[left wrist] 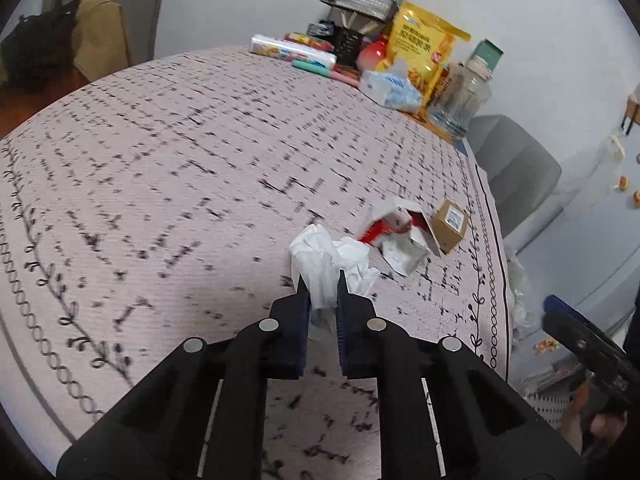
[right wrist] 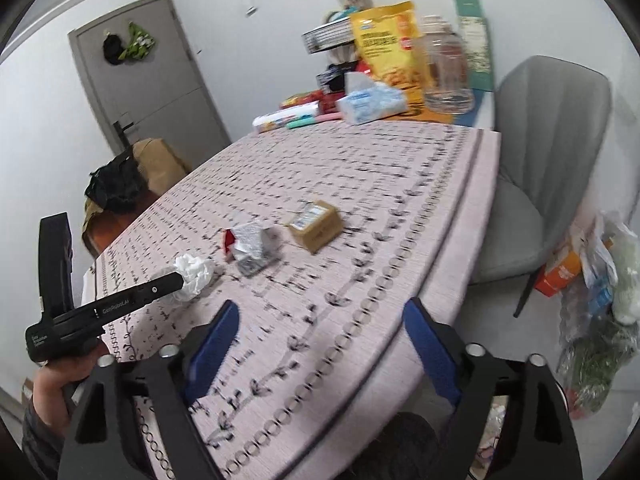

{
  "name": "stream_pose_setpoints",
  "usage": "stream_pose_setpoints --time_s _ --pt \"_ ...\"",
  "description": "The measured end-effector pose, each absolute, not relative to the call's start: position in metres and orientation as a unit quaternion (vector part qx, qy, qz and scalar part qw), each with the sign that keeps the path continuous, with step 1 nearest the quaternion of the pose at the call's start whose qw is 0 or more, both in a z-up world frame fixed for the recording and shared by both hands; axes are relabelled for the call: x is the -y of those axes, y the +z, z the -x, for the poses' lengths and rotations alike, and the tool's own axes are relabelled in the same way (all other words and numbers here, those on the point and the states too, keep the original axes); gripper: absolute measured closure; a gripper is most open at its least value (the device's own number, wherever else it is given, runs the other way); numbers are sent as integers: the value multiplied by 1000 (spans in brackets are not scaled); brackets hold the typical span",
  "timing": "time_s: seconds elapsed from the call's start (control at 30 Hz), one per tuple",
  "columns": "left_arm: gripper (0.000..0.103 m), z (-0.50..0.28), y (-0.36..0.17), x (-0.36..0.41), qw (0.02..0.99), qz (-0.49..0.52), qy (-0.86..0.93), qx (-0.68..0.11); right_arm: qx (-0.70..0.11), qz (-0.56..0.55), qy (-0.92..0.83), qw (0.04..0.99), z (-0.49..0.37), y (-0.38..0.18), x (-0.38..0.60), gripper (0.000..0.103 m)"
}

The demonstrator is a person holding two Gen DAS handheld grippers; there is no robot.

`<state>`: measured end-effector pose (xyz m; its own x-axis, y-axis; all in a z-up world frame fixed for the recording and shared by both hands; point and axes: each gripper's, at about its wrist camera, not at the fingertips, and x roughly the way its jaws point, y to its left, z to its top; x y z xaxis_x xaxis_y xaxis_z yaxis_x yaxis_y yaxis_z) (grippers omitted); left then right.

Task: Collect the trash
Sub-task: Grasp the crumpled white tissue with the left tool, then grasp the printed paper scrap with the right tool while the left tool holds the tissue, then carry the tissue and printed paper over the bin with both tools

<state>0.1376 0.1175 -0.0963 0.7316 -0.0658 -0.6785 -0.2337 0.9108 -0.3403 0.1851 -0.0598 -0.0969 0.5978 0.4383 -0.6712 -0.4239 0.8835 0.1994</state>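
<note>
My left hand-held gripper (left wrist: 320,280) is black with dark blue pads, and so is my right hand-held gripper (right wrist: 320,320). The crumpled tissue (left wrist: 330,258) is white. The counter (left wrist: 180,168) wears pale pink cloth with black dashes and a chain-and-leaf border. The torn wrapper (left wrist: 394,232) is red and white, the small box (left wrist: 450,226) brown, the chair (right wrist: 536,152) grey.
</note>
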Motion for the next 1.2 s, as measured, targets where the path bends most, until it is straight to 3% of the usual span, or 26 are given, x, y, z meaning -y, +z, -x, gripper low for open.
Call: stream_pose_setpoints --time_s 0.1,0.37,0.57,0.77,0.93,0.97,1.0,1.07,1.2 --pt "91 -128 -92 -130 908 216 55 -354 -383 3 261 886 -194 -96 40 33" --pt "91 -114 -89 -156 907 238 73 -341 -387 47 309 868 -222 -92 -22 36" --pt "91 -104 -86 -167 907 244 82 -334 -412 73 334 845 -254 -102 -60 32" --pt "91 -95 -85 -176 906 250 91 -330 -433 100 333 832 -282 -111 -84 19" --pt "91 -91 -83 -178 906 252 92 -327 -454 131 337 814 -295 -123 -104 20" --pt "91 -91 -82 -177 906 252 92 -327 -457 139 335 812 -297 -125 -107 26" --pt "91 -91 -82 -177 906 252 91 -327 -464 141 337 807 -300 -127 -109 42" --pt "91 -90 -81 -176 907 250 90 -327 -485 131 343 794 -307 -131 -110 63" --pt "91 -88 -76 -171 910 245 88 -323 -471 110 351 802 -305 -119 -103 65"
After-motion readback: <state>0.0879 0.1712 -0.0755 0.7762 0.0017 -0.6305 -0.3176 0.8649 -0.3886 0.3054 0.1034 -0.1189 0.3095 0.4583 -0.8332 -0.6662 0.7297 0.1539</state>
